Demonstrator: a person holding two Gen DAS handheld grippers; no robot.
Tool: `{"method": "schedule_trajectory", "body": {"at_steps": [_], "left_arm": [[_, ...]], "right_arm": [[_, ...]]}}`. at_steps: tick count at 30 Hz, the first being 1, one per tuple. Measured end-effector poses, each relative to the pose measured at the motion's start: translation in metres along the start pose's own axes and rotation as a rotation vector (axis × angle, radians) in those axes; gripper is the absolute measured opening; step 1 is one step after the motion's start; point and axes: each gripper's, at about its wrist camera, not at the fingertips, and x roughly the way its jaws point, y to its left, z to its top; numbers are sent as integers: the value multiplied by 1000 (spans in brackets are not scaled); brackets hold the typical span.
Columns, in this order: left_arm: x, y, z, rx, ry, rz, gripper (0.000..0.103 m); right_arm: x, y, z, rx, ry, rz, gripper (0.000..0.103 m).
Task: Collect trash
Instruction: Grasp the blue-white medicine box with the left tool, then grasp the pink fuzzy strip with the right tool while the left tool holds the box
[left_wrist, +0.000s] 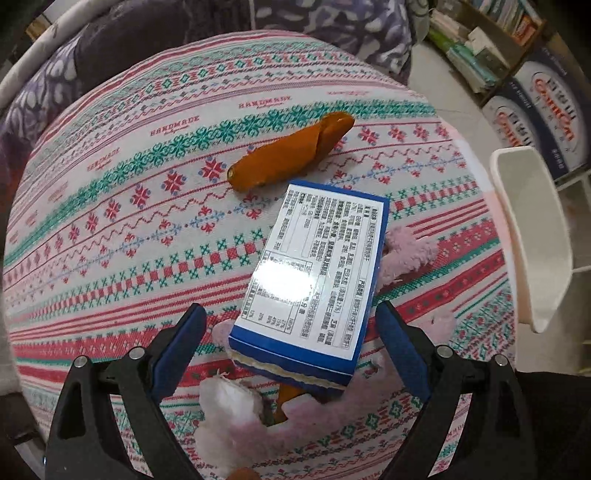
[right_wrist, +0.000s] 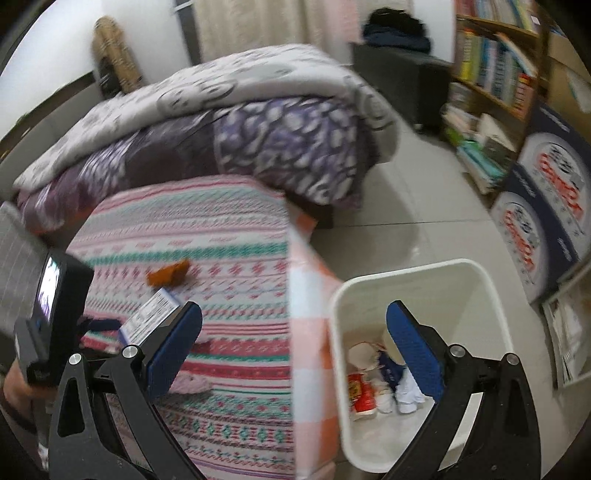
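**Blue box between the open fingers, bin beside the bed**

Blue pads of the left hand-held gripper (left_wrist: 291, 343) stand wide on either side of a blue-and-white box (left_wrist: 314, 273) that lies label up on the patterned bedspread (left_wrist: 129, 221). Neither pad touches the box; a gap shows on both sides. The near end of the box rests on a pink fluffy cloth (left_wrist: 413, 251), part of which sticks out to the right of it. Beyond the box, just apart from its far corner, lies an orange peel (left_wrist: 291, 151).

From the right wrist view, the right hand-held gripper (right_wrist: 295, 347) is spread wide with nothing between its fingers. It hangs over the edge of the bed, one finger above the bedspread, the other above a white bin (right_wrist: 424, 280) standing on the tiled floor (right_wrist: 424, 206). Inside the bin lie a red-and-yellow wrapper (right_wrist: 360, 395) and crumpled white tissues (right_wrist: 406, 395). A folded quilt (right_wrist: 240, 147) is heaped at the far end of the bed.
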Motion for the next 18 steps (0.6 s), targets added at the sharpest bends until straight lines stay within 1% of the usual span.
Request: {"method": "schedule_trajectory", "body": {"at_steps": [1, 2, 4, 7, 11, 12, 15, 16, 18], "left_arm": [[-1, 3, 0, 1, -7, -6, 68], [-4, 6, -1, -7, -10, -15, 63], [-11, 14, -4, -25, -30, -29, 62], [-26, 27, -11, -51, -72, -31, 61], [-51, 54, -21, -137, -139, -40, 61], [-56, 57, -19, -152, -149, -40, 61], [-71, 74, -25, -201, -183, -48, 61], [-74, 78, -27, -213, -191, -54, 61], [-83, 84, -30, -231, -207, -56, 61]], "right_arm": [[2, 6, -1, -19, 8, 10, 96], [5, 11, -2, -39, 15, 20, 96], [9, 25, -4, -86, 30, 45, 96], [14, 42, -7, -143, 54, 92, 96], [21, 71, -17, -252, 86, 155, 96], [22, 77, -19, -278, 93, 169, 96], [26, 104, -31, -396, 121, 222, 96], [27, 115, -39, -456, 130, 238, 96], [28, 131, -50, -555, 139, 249, 96]]}}
